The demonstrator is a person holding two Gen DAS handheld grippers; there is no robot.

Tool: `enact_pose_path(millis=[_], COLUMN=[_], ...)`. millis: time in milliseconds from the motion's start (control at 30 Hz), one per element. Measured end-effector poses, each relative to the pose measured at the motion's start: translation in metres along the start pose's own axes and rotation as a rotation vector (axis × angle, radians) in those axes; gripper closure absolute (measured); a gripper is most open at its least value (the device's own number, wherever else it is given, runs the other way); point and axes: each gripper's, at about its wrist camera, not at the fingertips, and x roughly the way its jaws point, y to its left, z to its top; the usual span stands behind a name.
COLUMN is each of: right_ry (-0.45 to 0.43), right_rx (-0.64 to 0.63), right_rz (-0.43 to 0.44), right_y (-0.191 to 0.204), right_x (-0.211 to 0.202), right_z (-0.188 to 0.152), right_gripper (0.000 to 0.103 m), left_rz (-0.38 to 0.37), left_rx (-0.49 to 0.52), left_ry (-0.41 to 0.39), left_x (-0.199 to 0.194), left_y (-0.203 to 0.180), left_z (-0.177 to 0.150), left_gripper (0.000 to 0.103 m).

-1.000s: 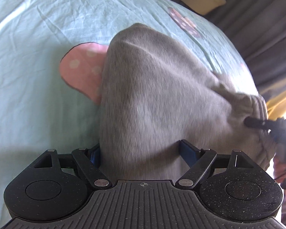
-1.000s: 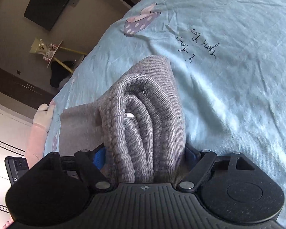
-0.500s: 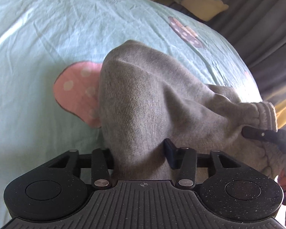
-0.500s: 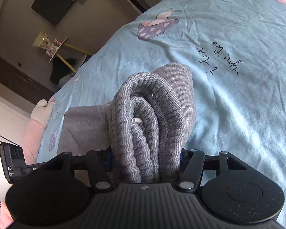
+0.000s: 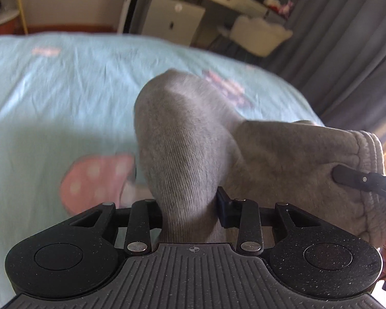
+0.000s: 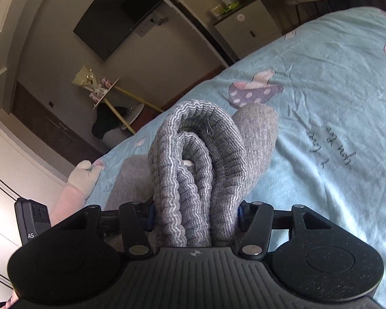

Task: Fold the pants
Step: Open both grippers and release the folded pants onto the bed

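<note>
Left gripper (image 5: pixel 189 203) pinching grey pants (image 5: pixel 182 139); right gripper (image 6: pixel 195 217) clamping ribbed waistband (image 6: pixel 193 139).

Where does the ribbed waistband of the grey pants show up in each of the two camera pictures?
Left wrist: ribbed waistband at the far right edge, by the other gripper's finger.
Right wrist: bunched in the centre, clamped by the right gripper.
Shared landmark: the blue bedsheet.
</note>
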Motion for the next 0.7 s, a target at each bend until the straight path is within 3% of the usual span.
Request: enact_pose_path(millis=[33, 67, 167, 233, 367, 467, 600, 700], right_ry=[-0.022, -0.041, -0.11, -0.103, -0.092, -0.094, 0.028, 0.04], right_rx=[-0.001, -0.014, -0.126, -0.223, -0.292, -0.366, -0.491, -0.476], right_rz=[-0.036, -0.09, -0.341, -0.375, -0.403, -0.479, -0.62, -0.602], right_y=[-0.001, -0.001, 0.006, 0.012, 0.02, 0.027, 0.024, 0.013], right_x=[-0.001, -0.003, -0.007, -0.01, -0.009, -0.001, 0.028, 0.028], right_z=[0.006, 0.01, 0.009, -0.002, -0.036, -0.064, -0.095, -0.097], right_gripper=[0.045, 0.034, 0.013, 0.011, 0.01, 0.009, 0.007, 0.004], left_rz=[0.017, 0.056, 0.197, 0.222, 0.234, 0.253, 0.285, 0.29], left_rx=[-0.018, -0.039, -0.018, 0.015, 0.046, 0.074, 0.094, 0.073], left_ry=[-0.019, -0.042, -0.097, -0.065, -0.025, -0.019, -0.029, -0.007], left_x=[0.0, -0.001, -0.007, -0.009, -0.011, -0.008, -0.009, -0.01], left_y=[0.0, 0.001, 0.004, 0.006, 0.007, 0.005, 0.008, 0.009], left_z=[0.004, 0.007, 0.004, -0.009, -0.056, -0.086, -0.102, -0.104], left_gripper=[0.053, 0.043, 0.034, 0.029, 0.029, 0.024, 0.02, 0.018])
